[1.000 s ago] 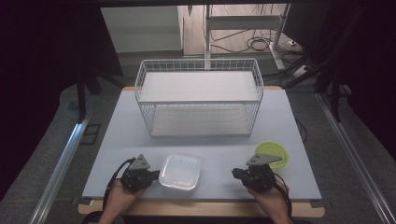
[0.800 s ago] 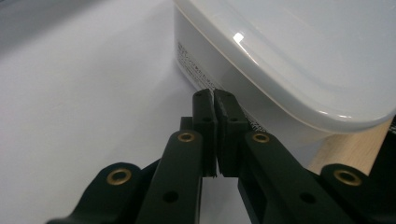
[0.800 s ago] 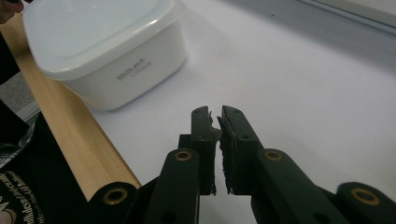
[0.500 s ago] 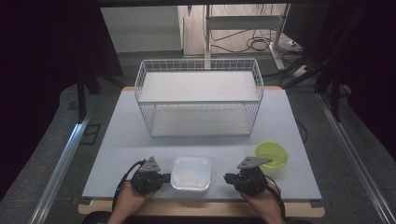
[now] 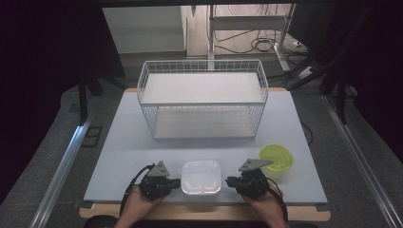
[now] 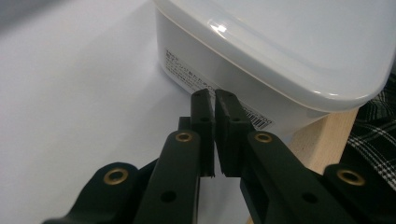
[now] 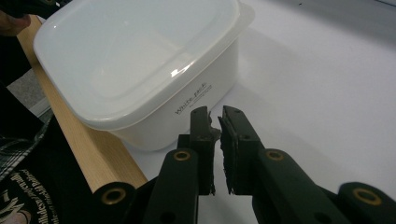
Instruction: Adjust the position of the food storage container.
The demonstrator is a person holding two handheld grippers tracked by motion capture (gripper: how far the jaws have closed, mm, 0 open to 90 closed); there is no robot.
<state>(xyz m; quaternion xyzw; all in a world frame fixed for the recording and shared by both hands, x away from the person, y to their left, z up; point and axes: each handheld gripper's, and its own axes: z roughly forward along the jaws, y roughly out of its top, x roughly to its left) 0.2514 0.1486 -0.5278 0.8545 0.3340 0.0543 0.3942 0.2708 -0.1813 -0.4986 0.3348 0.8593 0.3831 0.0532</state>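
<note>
A white lidded plastic container [image 5: 201, 177] sits near the table's front edge, between my two grippers. My left gripper [image 5: 177, 182] lies on the table at the container's left side, jaws shut with nothing between them. In the left gripper view its tips [image 6: 214, 96] reach the labelled side wall of the container [image 6: 280, 51]; I cannot tell if they touch it. My right gripper [image 5: 229, 181] lies a little off the container's right side, also shut and empty. The right gripper view has its tips [image 7: 214, 113] just short of the wall of the container [image 7: 140, 60] printed "White pack".
A white wire basket [image 5: 202, 102] with two shelves stands across the middle of the table. Beside my right gripper is a yellow-green bowl [image 5: 276, 157]. The wooden front edge [image 5: 204, 212] runs just below the container. Dark floor and cables surround the table.
The container has slid to the right, with my left gripper following at its left side. My right gripper has shifted slightly left toward the container.
</note>
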